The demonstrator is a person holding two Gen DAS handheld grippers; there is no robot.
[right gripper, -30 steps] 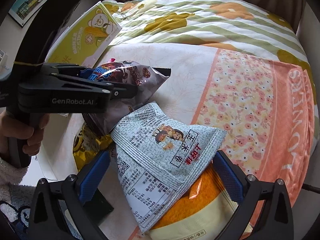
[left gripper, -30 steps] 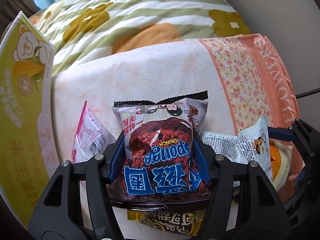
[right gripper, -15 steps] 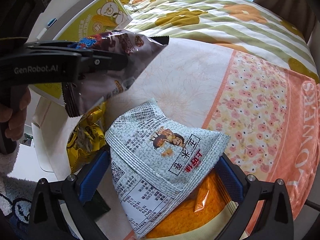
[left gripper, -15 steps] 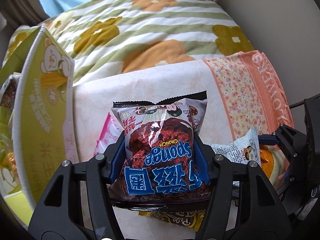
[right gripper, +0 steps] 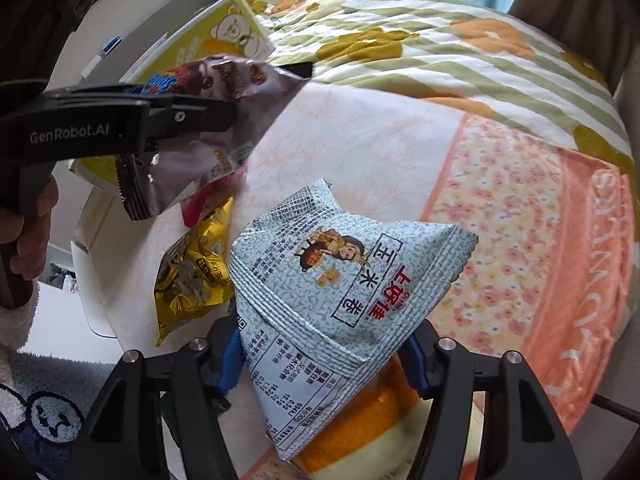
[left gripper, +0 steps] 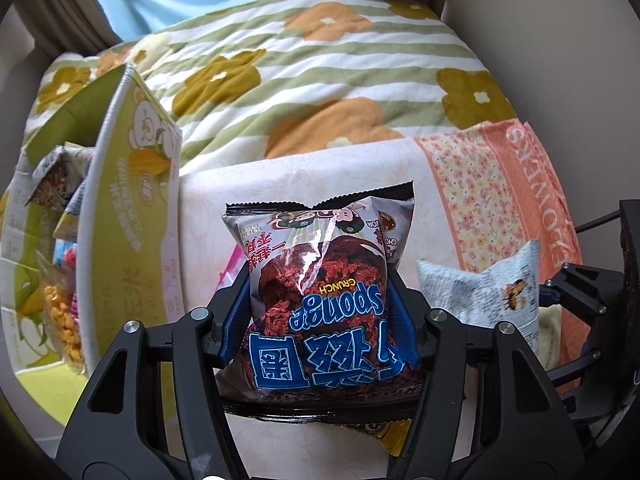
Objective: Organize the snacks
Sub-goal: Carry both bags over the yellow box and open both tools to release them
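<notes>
My left gripper is shut on a brown and silver "Sponge Crunch" snack bag, held in the air above the bedspread. In the right wrist view that bag hangs from the left gripper at upper left, a hand on its handle. My right gripper is closing its jaws on a pale blue speckled snack bag. The blue pads touch both sides of the bag's lower part. This bag also shows at the right in the left wrist view.
An open yellow-green carton with several snacks inside stands at the left. A yellow bag, a pink packet and an orange bag lie on the floral towel. A striped flowered quilt lies beyond, a wall at the right.
The left gripper rose with the Sponge Crunch bag, bringing the carton's inside into view. The right jaws, wide a second ago, closed in onto the pale blue bag.
</notes>
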